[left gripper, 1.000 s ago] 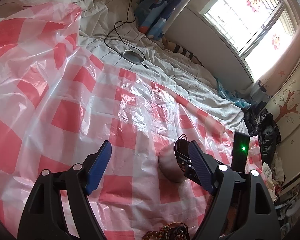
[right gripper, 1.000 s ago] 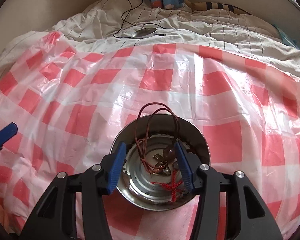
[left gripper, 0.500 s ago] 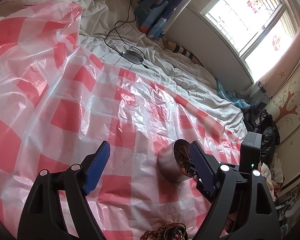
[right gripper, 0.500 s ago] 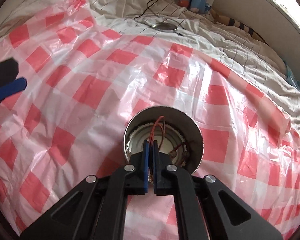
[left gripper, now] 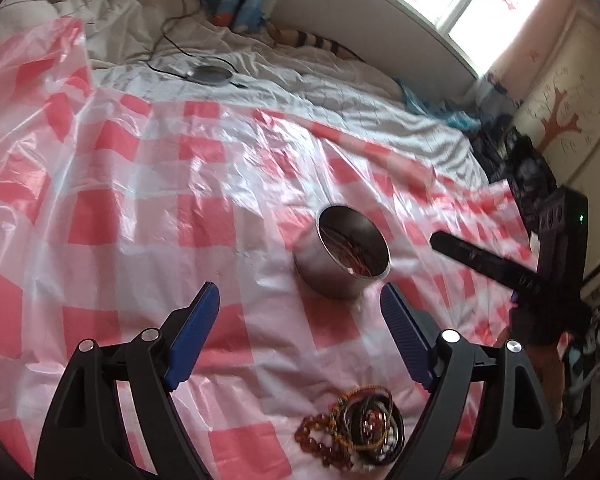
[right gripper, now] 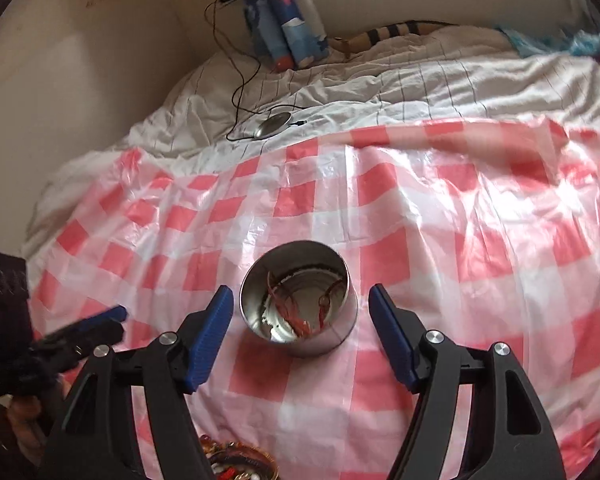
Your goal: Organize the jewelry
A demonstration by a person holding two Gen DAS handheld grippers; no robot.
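With both grippers' jaws empty, the left gripper (left gripper: 300, 312) spread and the right gripper (right gripper: 300, 314) opening, pinch one loose cord from the tangled, light, slippery jewelry pile (left gripper: 358, 426), not the whole clump.

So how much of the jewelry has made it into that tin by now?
Partly done. A few red cords already lie inside the metal tin. Nothing is in hand: the right gripper is opening with nothing between its fingers, and the left gripper is open and empty too. Still left: the pile of beads and bracelets on the checkered sheet.
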